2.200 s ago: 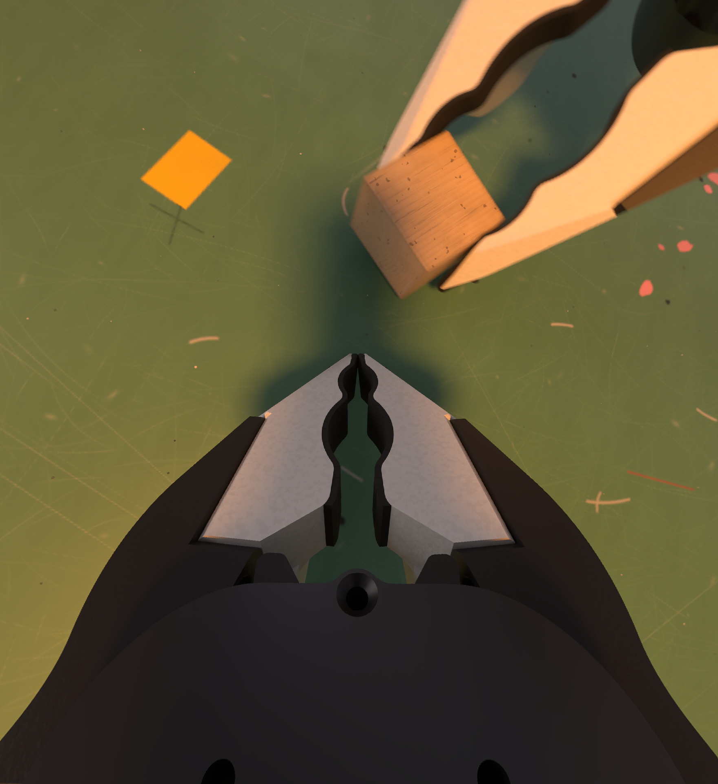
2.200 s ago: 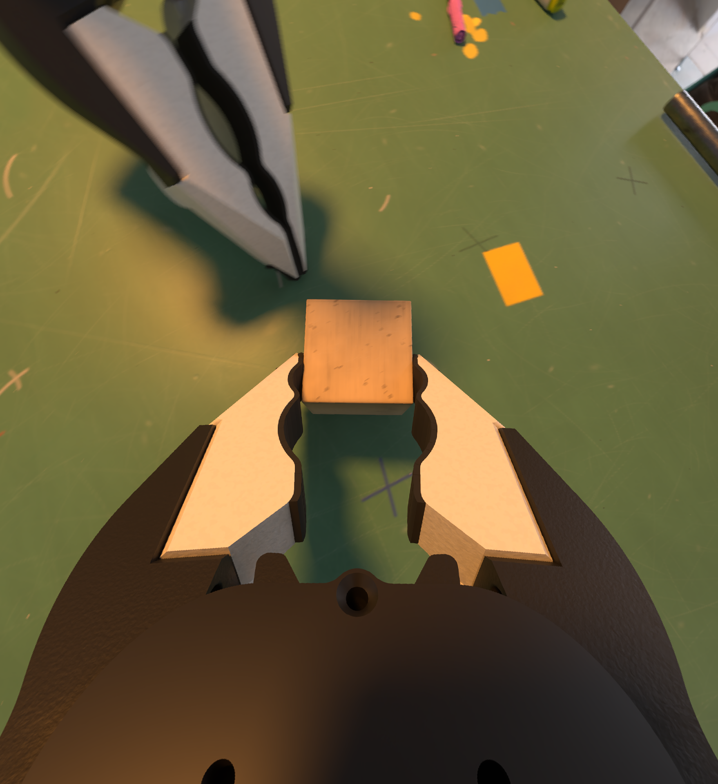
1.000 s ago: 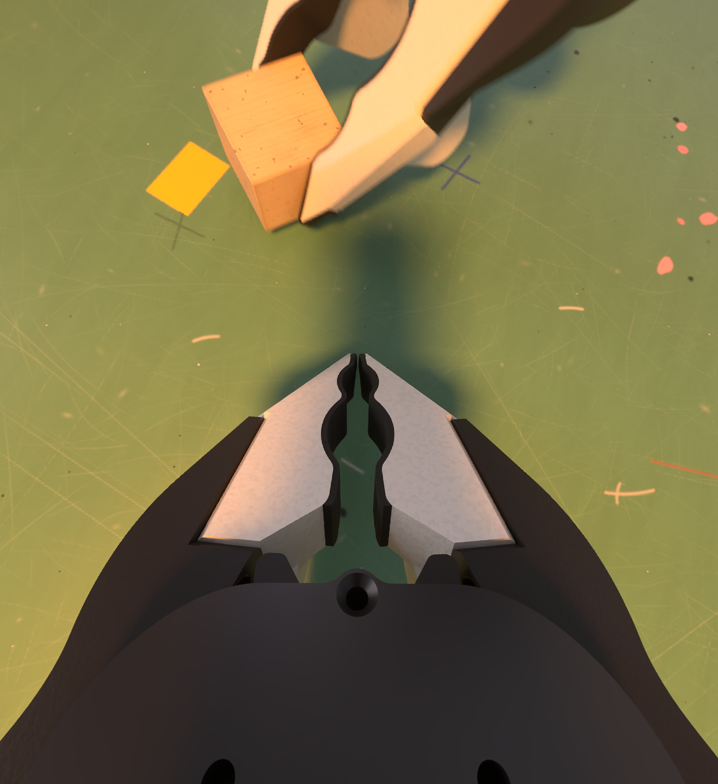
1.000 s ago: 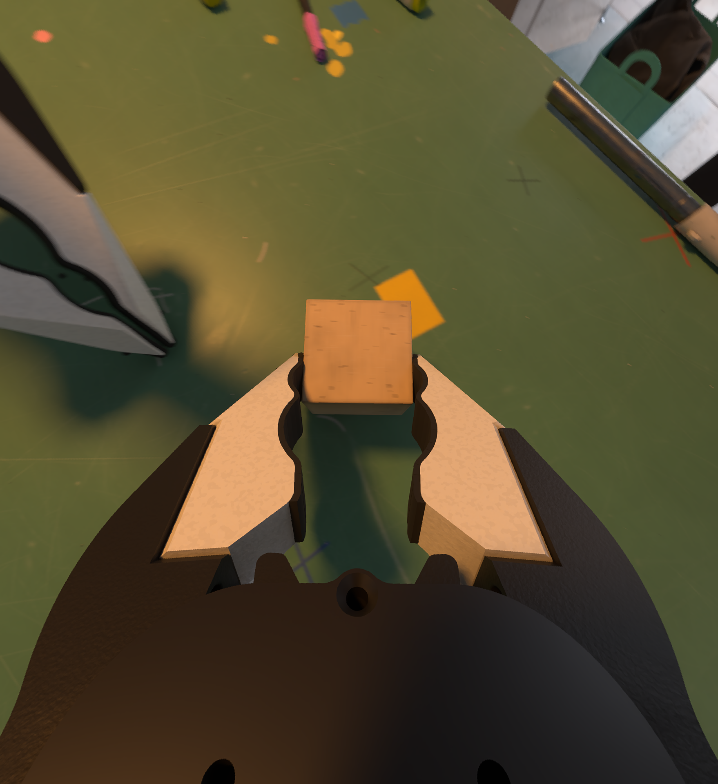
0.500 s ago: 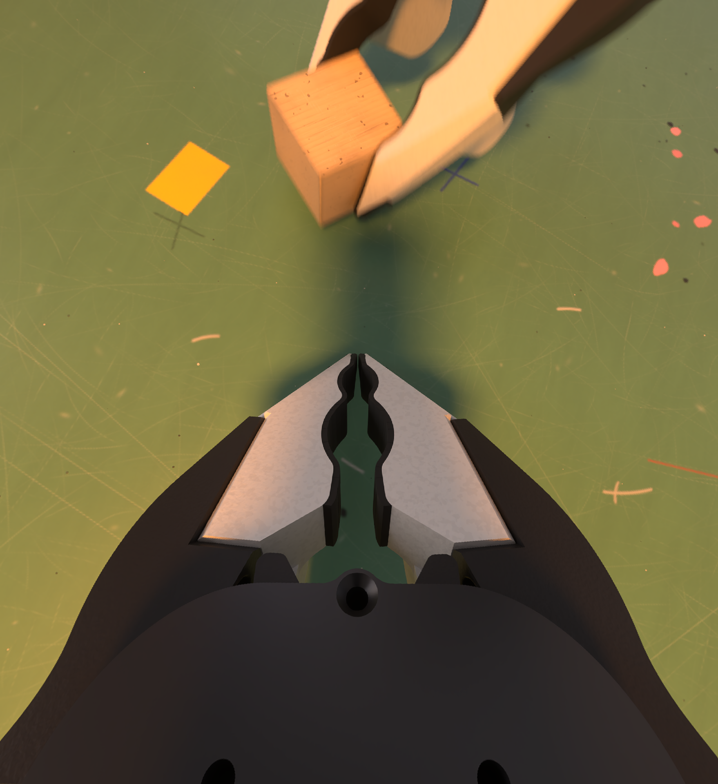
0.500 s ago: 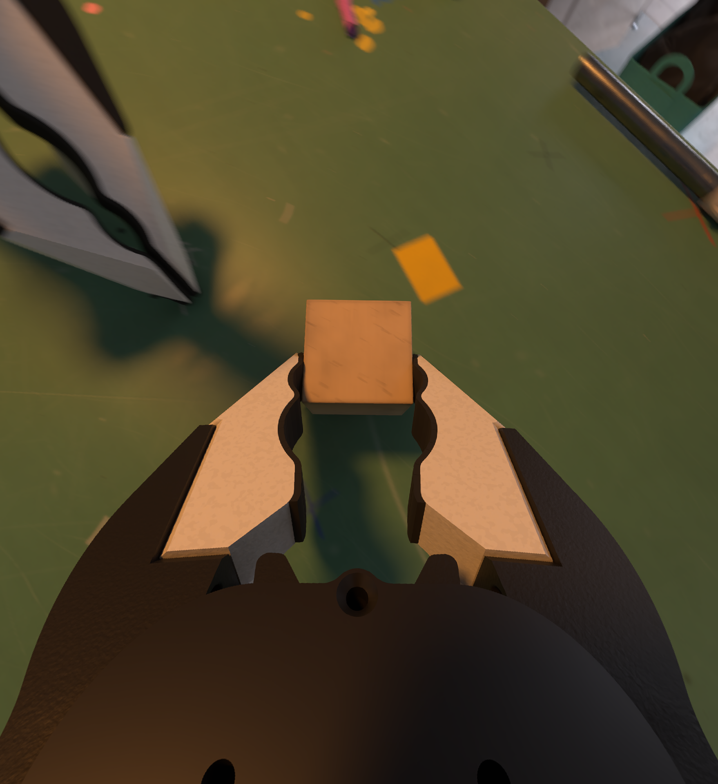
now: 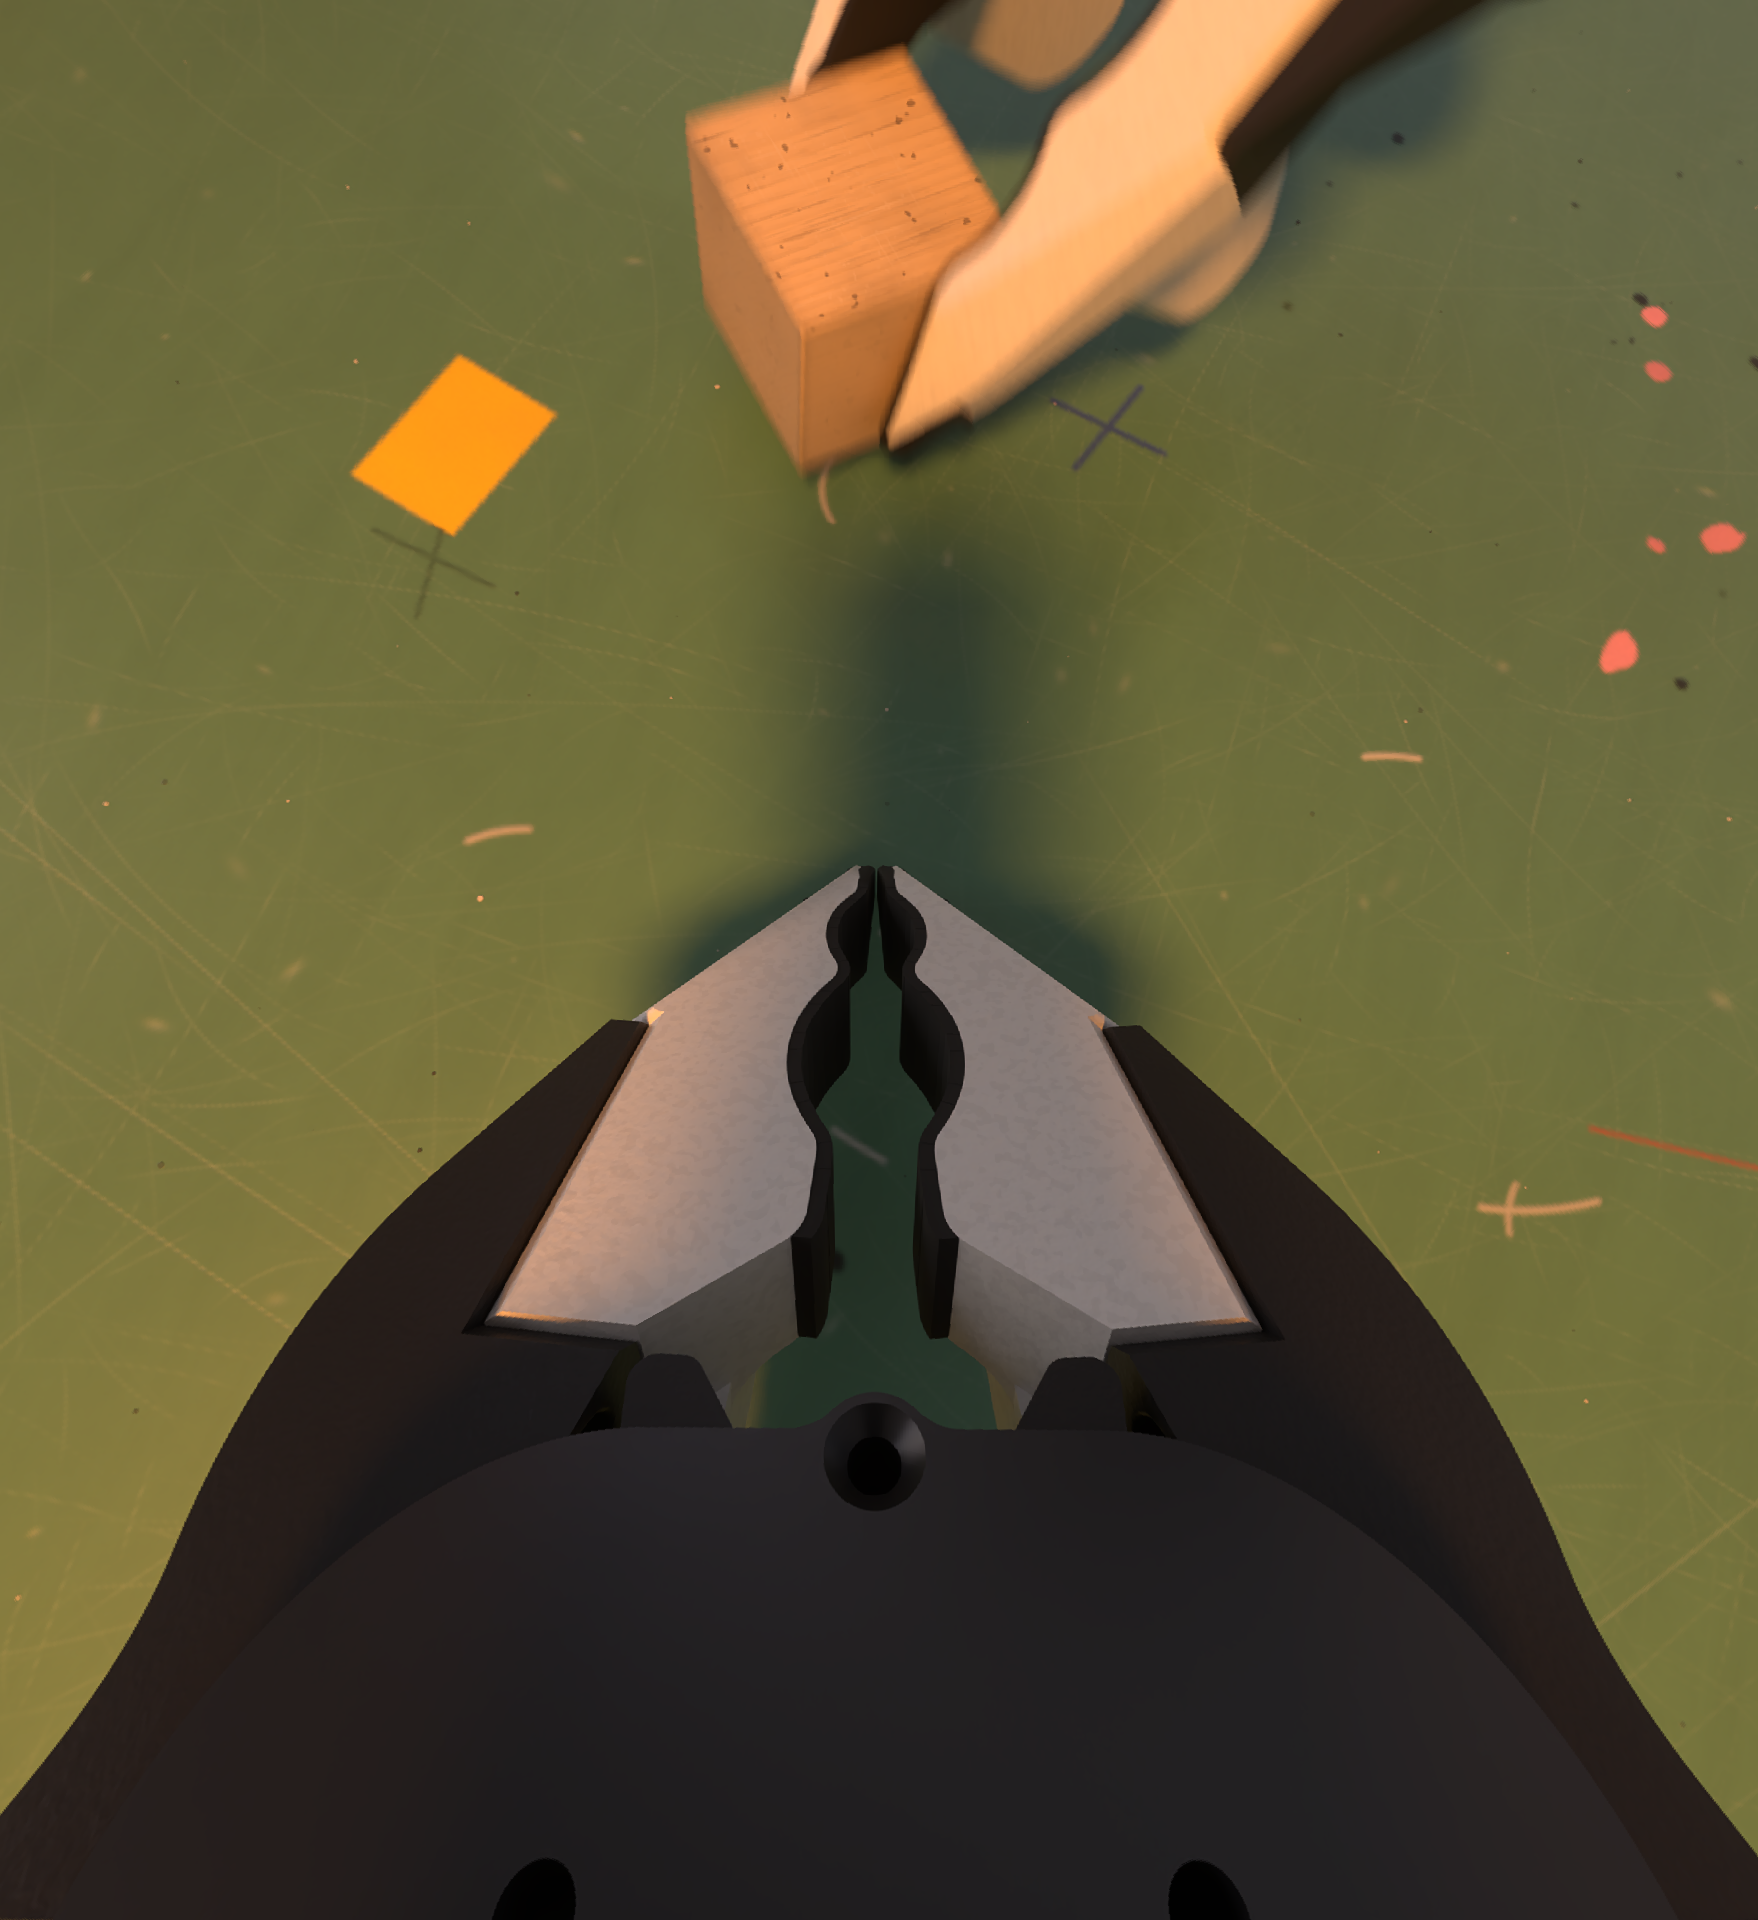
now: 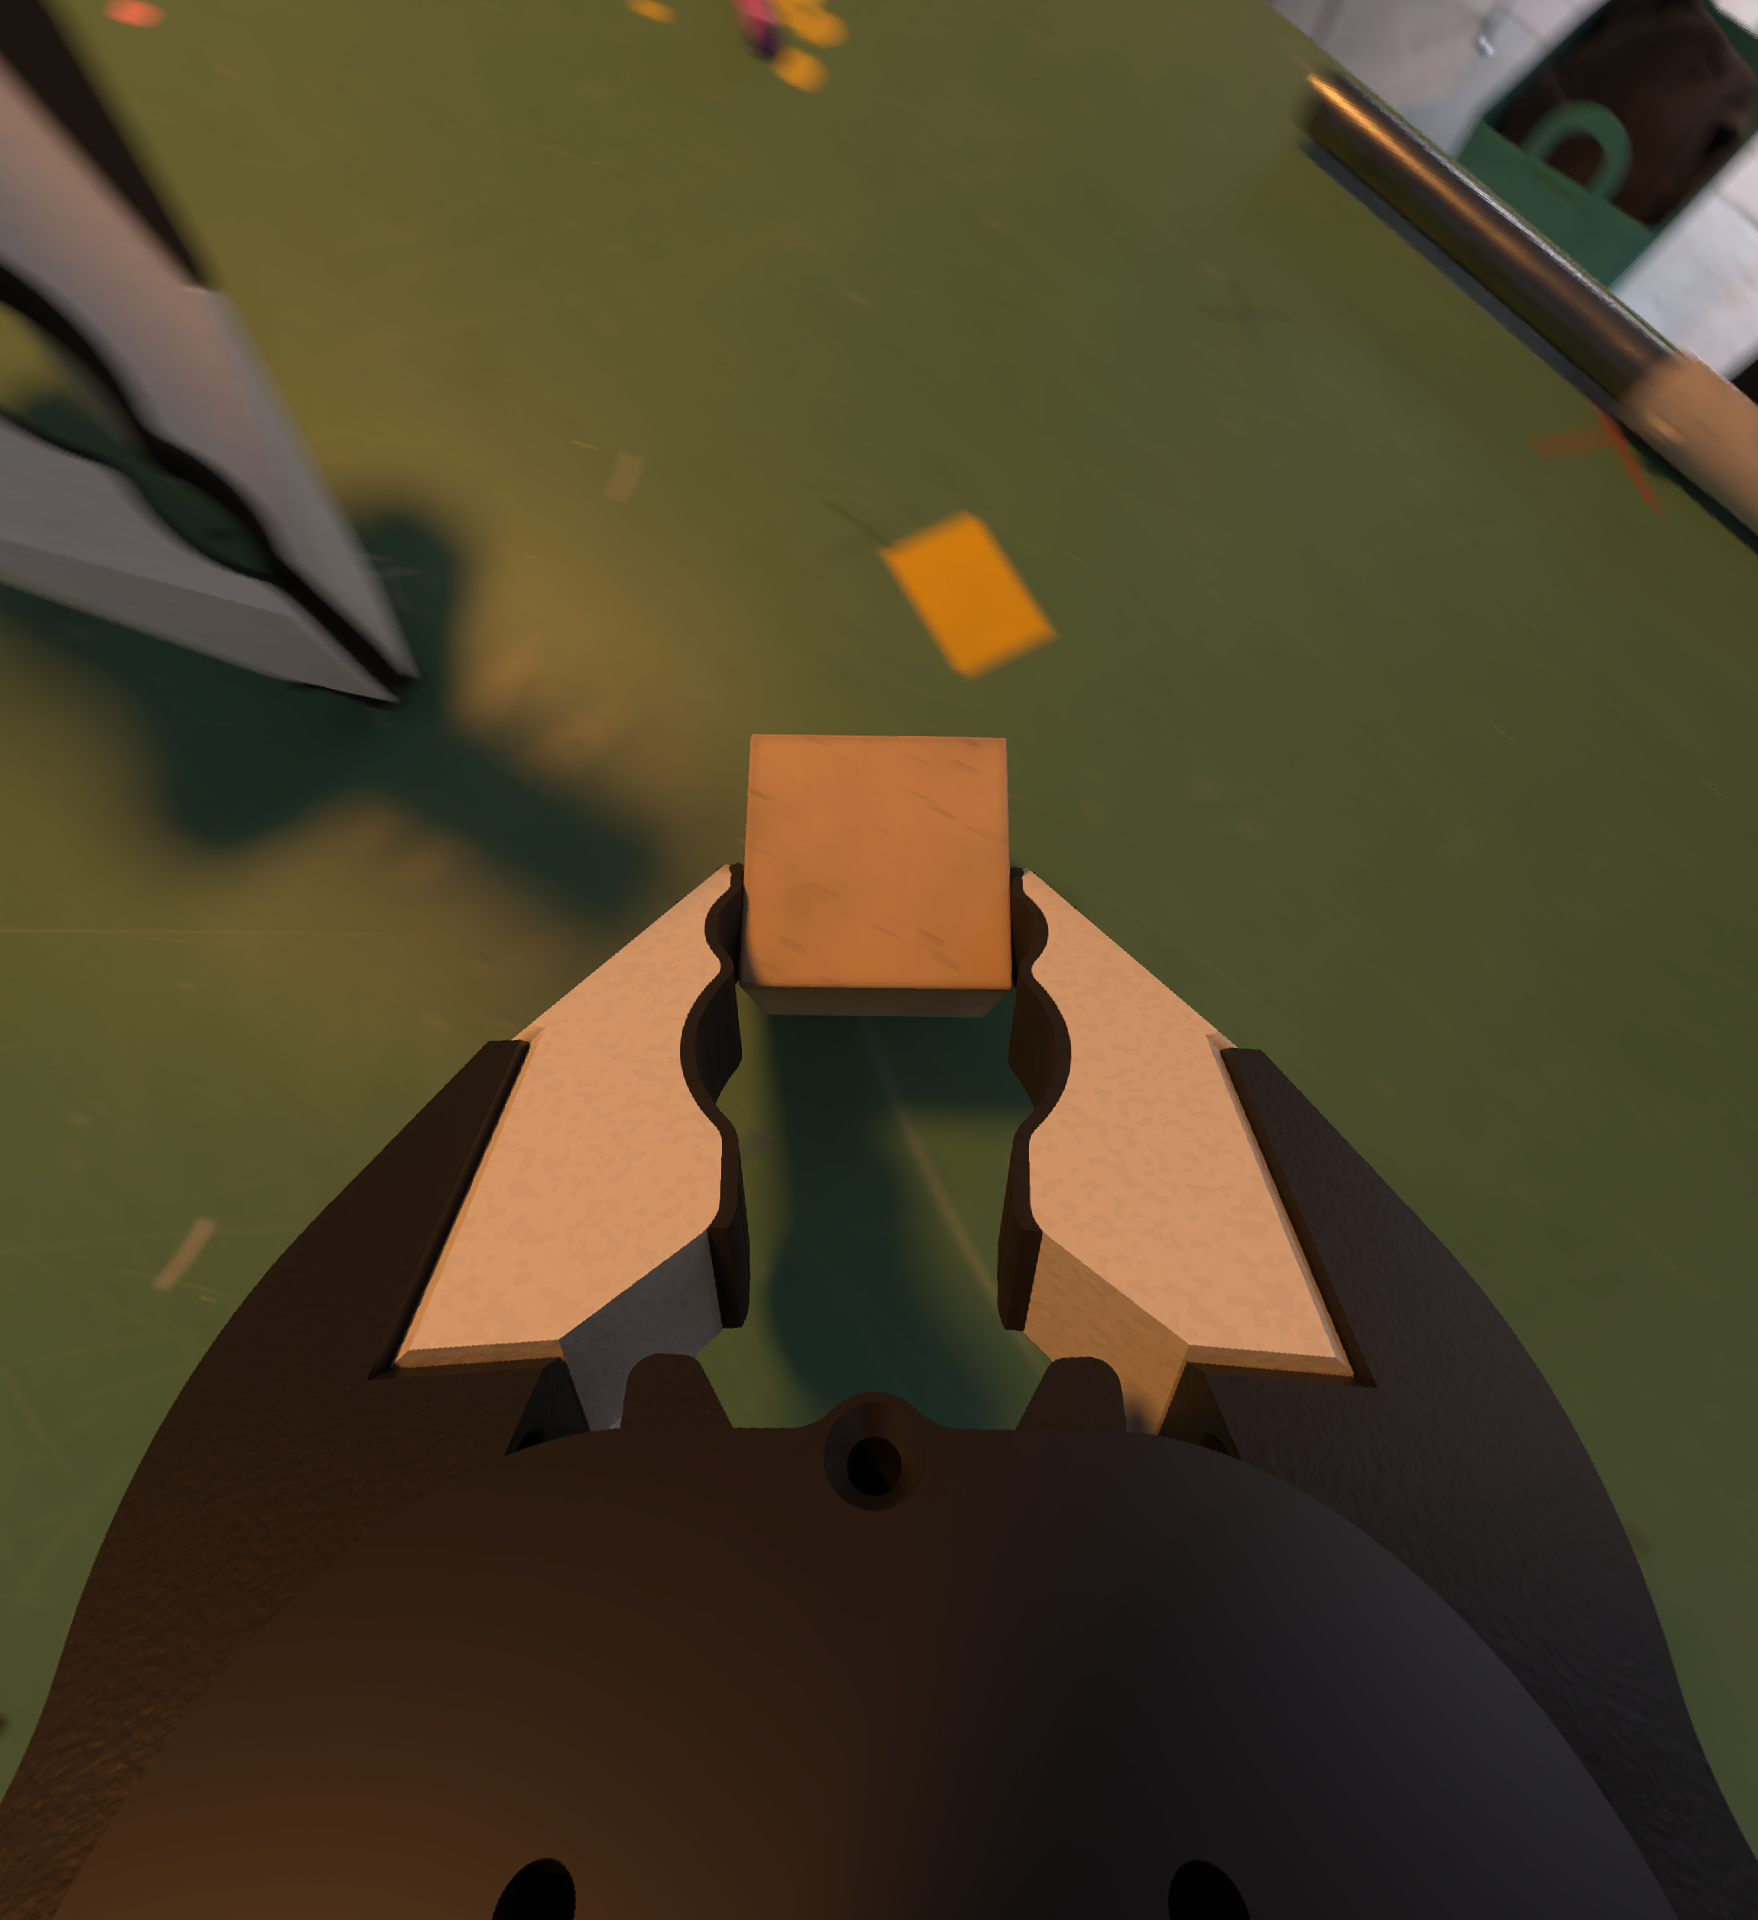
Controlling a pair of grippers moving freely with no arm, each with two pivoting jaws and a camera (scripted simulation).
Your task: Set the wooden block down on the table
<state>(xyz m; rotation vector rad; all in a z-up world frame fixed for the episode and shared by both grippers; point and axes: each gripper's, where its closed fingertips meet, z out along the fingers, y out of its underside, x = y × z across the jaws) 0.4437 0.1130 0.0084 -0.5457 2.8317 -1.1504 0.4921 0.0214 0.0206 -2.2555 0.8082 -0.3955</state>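
The right gripper (image 8: 875,883) pinches the block (image 8: 877,860) between its fingertips, gripping only the near part of its sides, so most of the block juts past the tips. In the left wrist view the block (image 7: 833,249) hangs tilted, one corner lowest, over the green table (image 7: 231,935), close to a pale scratch and between the orange patch (image 7: 454,445) and a pencilled cross (image 7: 1109,428). The blur makes it hard to tell whether that corner touches the surface; it looks just clear of it.

The main risk is letting go now. Tilted like this, the block would likely land on an edge or corner and tumble or roll away rather than sit flat. It probably needs levelling and lowering first. The shallow grip is another weak point: a bump against the table could twist the block out of the tips. The blur suggests fast motion, which would make a hard touchdown more likely.

The left gripper (image 7: 873,878) is empty, its fingertips pressed nearly together, well short of the block and out of the way.

Compared with half a second ago, the block sits nearer the left camera and farther from the orange patch, having swung back from beside it. The grip looks unchanged and the left gripper has not moved.
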